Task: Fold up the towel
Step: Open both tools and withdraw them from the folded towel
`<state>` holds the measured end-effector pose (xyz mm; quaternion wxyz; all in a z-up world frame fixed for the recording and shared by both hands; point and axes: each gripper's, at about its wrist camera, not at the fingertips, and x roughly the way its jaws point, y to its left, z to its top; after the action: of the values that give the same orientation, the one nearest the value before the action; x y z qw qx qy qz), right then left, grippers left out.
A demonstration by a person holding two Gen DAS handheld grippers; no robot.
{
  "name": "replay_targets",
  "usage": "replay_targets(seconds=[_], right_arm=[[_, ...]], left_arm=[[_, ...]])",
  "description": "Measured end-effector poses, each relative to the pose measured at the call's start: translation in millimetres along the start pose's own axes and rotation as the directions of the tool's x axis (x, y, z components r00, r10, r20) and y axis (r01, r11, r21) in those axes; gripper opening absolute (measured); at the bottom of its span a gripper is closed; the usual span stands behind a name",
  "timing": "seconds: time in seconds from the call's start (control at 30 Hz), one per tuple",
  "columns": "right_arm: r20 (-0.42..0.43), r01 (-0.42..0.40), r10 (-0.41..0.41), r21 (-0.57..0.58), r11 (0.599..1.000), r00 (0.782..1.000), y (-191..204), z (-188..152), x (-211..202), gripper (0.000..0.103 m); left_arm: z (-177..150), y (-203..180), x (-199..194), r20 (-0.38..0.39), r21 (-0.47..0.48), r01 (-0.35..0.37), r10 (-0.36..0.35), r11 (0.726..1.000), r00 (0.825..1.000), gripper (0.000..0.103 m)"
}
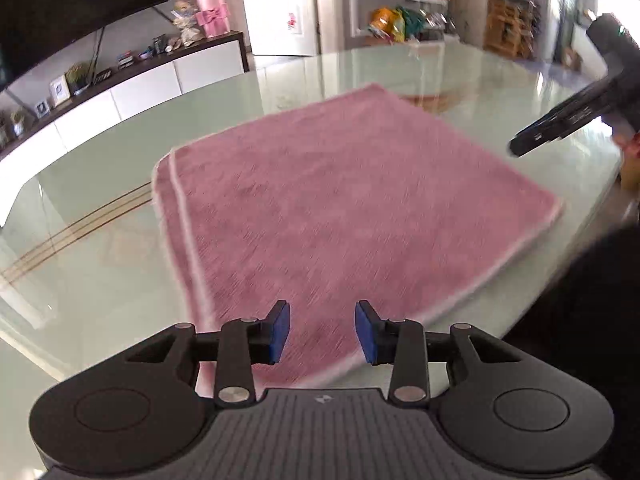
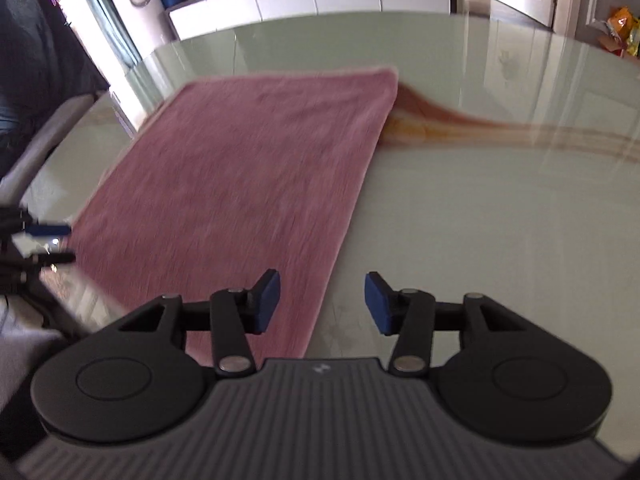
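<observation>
A pink towel (image 1: 340, 208) lies flat on the glass table (image 1: 100, 288), folded once, with a doubled hem along its left side. My left gripper (image 1: 322, 330) hovers open over the towel's near corner, nothing between its blue pads. In the right wrist view the same towel (image 2: 240, 172) stretches away to the upper left. My right gripper (image 2: 322, 302) is open above the towel's near right edge, one pad over cloth, the other over bare glass. The right gripper (image 1: 560, 124) also shows at the far right of the left wrist view, and the left gripper (image 2: 44, 240) at the left edge of the right wrist view.
The pale green glass table (image 2: 480, 208) has an orange-gold stripe pattern (image 2: 500, 128) under the glass. A sideboard (image 1: 120, 80) with frames, plants and a pink gift box stands beyond it. A chair back (image 2: 44, 136) sits by the table's left side. A dark sleeve (image 1: 600, 288) is at right.
</observation>
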<state>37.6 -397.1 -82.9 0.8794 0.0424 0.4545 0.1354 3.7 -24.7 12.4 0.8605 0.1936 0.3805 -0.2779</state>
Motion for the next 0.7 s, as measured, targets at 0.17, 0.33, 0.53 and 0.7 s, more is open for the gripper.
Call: replay_targets(seconds=[0.17, 0.33, 0.53, 0.7], right_arm=[[-0.02, -0.022, 0.022, 0.015, 1.0, 1.0, 13, -15, -6, 0.047], [-0.053, -0.042, 0.044, 0.023, 0.999, 0.998, 22, -20, -7, 0.047], [-0.075, -0.036, 0.039, 0.048, 0.998, 0.996, 31, -22, 0, 0.046], [-0.088, -0.001, 0.005, 0.048, 0.999, 0.996, 31, -28, -2, 0.046]], left_arm=[[-27, -2, -22, -0.011, 0.044, -0.02, 0.02, 0.999, 1.0, 0.041], [-22, 3, 7, -0.025, 0.046, -0.004, 0.005, 0.999, 1.0, 0.042], [-17, 15, 21, -0.023, 0.052, 0.021, -0.019, 0.998, 1.0, 0.044], [-19, 20, 18, -0.018, 0.066, 0.035, -0.034, 0.997, 0.999, 0.044]])
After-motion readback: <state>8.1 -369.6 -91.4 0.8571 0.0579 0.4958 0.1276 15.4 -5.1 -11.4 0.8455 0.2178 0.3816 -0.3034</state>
